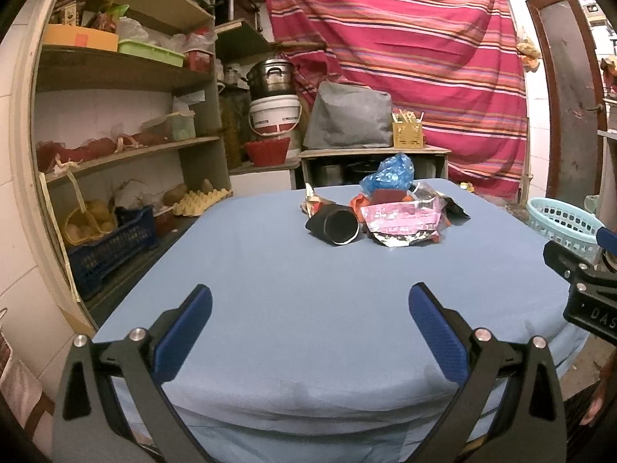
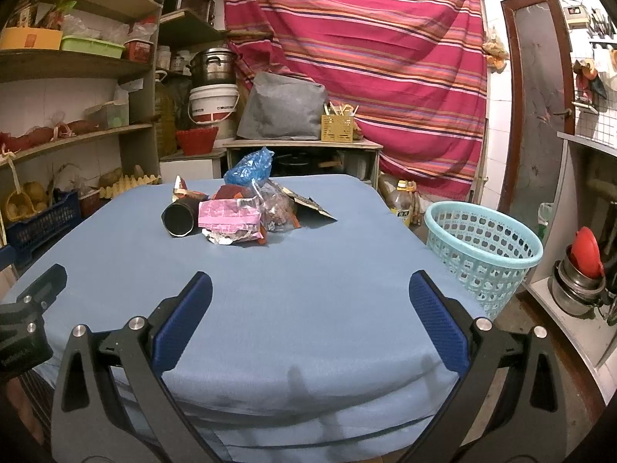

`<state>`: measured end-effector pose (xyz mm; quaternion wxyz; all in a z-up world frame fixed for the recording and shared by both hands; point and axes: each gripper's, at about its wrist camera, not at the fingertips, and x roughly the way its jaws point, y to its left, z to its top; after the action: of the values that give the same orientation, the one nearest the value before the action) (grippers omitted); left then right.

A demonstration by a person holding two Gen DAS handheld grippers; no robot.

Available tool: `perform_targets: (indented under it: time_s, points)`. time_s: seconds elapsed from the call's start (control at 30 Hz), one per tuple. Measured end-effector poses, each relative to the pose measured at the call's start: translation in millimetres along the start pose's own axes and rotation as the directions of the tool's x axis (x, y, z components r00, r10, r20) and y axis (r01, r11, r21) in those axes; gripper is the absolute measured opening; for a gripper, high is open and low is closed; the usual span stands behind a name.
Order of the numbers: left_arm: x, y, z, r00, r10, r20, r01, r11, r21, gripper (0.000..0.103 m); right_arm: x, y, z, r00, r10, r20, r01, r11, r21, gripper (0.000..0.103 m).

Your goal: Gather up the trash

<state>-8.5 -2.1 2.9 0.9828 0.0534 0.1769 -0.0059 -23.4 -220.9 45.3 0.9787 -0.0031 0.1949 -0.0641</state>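
A pile of trash lies at the far middle of the blue-covered table point(image 1: 289, 289) point(image 2: 308, 270): a black tube point(image 1: 334, 227) point(image 2: 178, 220) on its side, a pink wrapper point(image 1: 401, 218) point(image 2: 227, 214), a crumpled blue plastic bag point(image 1: 391, 173) point(image 2: 248, 168), and foil and clear wrappers. A light blue mesh basket point(image 2: 482, 247) point(image 1: 563, 223) stands off the table's right edge. My left gripper point(image 1: 310, 332) is open and empty above the near table edge. My right gripper point(image 2: 310, 332) is open and empty, also near the front edge, left of the basket.
Shelves point(image 1: 123, 146) with boxes, baskets and a blue crate line the left wall. A low cabinet point(image 1: 374, 154) with a grey bag stands behind the table, before a striped red cloth point(image 2: 366, 58). Pots point(image 2: 578, 281) sit on a counter at right.
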Motion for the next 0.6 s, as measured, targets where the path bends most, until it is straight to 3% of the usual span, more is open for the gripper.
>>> perform_targets:
  time_s: [0.6]
  points:
    - [1.9, 1.1, -0.8, 1.0, 0.007, 0.002, -0.007, 1.0, 0.0, 0.099, 0.6, -1.4, -1.0, 1.0, -0.001, 0.0, 0.001, 1.0, -0.001, 0.099]
